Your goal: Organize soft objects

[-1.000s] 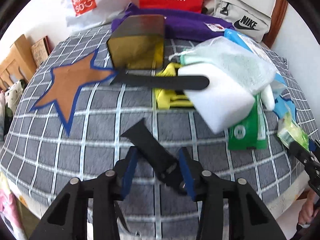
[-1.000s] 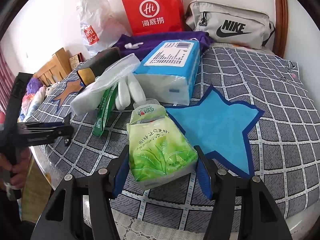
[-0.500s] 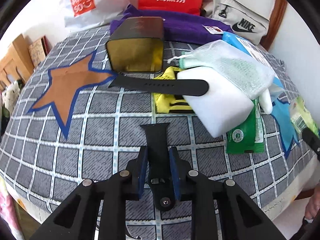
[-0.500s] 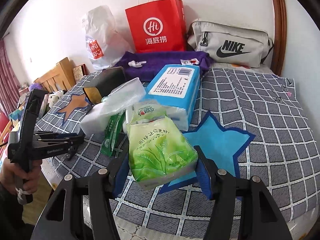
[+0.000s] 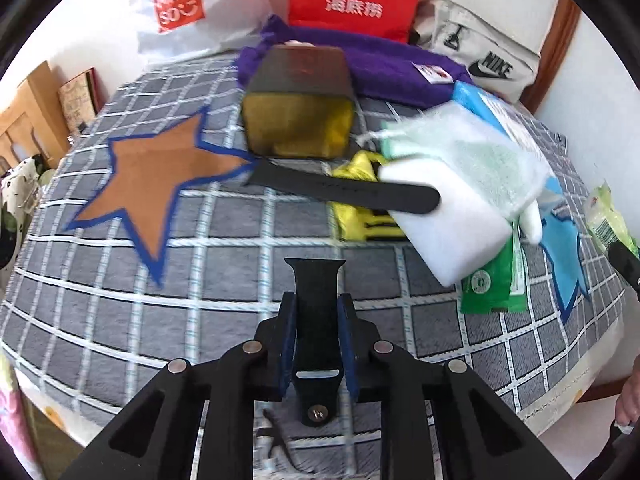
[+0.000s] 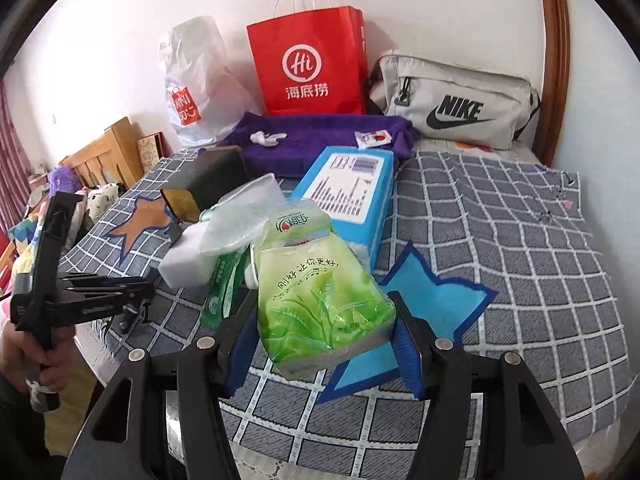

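Plenty of open bed (image 5: pixel 120 300) around the brown star (image 5: pixel 160 176) on the left. Middle's jammed: dark box (image 5: pixel 300 120), white foam block (image 5: pixel 444 216), blue tissue pack (image 6: pixel 348 196) (all bunched together). Blue star (image 6: pixel 432 304) side is clear.

Green tissue pack (image 6: pixel 324 304) in right gripper (image 6: pixel 322 344) above blue star (image 6: pixel 436 300)

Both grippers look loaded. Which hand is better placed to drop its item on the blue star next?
Right. The right gripper holds the green tissue pack directly over the blue star. The left gripper grips a black strap piece, nearer the orange star.
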{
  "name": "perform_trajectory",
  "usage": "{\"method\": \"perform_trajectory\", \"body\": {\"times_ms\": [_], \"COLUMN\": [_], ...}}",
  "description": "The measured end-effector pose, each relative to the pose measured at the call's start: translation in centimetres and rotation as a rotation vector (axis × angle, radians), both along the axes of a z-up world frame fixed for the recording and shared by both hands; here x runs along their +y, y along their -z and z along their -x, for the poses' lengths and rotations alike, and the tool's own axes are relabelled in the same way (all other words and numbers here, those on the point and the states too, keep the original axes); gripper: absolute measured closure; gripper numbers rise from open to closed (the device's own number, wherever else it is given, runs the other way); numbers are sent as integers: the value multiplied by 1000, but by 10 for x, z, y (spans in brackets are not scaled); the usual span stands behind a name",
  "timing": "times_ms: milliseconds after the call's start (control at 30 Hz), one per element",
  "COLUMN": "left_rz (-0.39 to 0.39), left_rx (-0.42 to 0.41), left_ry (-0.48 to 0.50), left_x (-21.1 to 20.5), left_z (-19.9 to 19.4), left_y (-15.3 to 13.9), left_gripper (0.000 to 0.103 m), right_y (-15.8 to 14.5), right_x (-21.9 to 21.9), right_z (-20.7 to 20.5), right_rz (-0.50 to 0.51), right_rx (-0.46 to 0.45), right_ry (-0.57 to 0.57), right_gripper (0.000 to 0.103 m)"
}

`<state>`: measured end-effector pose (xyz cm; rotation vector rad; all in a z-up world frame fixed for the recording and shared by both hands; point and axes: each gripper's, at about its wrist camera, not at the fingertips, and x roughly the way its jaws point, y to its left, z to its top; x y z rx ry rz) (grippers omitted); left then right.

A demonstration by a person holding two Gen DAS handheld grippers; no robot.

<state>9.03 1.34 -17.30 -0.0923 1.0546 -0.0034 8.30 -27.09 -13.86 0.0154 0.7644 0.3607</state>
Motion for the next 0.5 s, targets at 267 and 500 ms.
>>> {"method": "perform_trajectory", "body": {"times_ms": [267, 500], "left_rz": [54, 48], "left_rx": [-49, -128], "left_ry": [-11, 5], "left_x": [20, 18], "left_z": [-13, -43], "left_y": [-29, -62], "left_gripper": [84, 84], "right_y": [-27, -50], "right_x": [6, 9], "right_z": [-19, -49], "right_rz": [9, 10], "right_rx": [-49, -80], "right_ry": [13, 38], "right_gripper": [44, 44]}}
